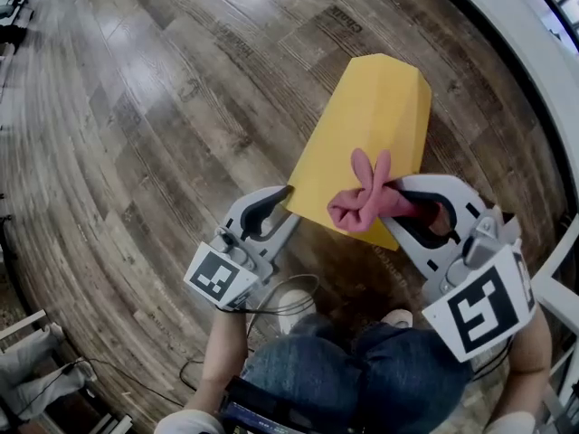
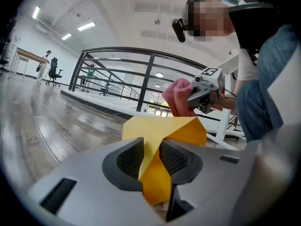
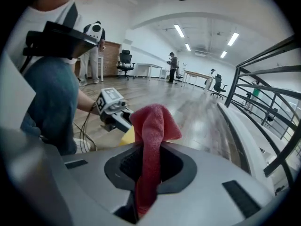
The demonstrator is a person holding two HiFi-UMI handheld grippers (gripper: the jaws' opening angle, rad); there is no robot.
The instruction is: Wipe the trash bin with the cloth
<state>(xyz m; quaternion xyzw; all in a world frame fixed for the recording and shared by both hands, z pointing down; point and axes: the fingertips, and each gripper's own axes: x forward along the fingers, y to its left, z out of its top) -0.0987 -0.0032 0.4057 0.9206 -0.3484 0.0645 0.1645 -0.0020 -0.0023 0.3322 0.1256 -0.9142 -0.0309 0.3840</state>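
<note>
The left claw (image 1: 279,210) is closed partway on the trash bin (image 1: 371,125). Its two pads pinch the thin yellow wall at the bin's open rim, on the rim's left corner. In the left gripper view the wall runs straight up between the pads of this claw (image 2: 153,160), with the yellow bin (image 2: 162,128) rising beyond them.

The right claw (image 1: 409,208) is clamped on the cloth (image 1: 362,202), a pink-red rag. In the right gripper view the cloth (image 3: 153,126) stands up through the jaws of this claw (image 3: 149,163), bunched above them and trailing below.

The bin is tilted, its closed base pointing away from the person and its rim toward them. Whether the base rests on the wooden floor (image 1: 136,107) beneath the bin cannot be told.

The cloth's folded ends lie over the bin's upper face, just inside the rim and toward its right side. Seen from the left gripper view, the cloth (image 2: 178,95) sits just above the rim. Contact between cloth and bin cannot be confirmed.

The person's jeans (image 1: 362,369) show on the rim side of the bin.
</note>
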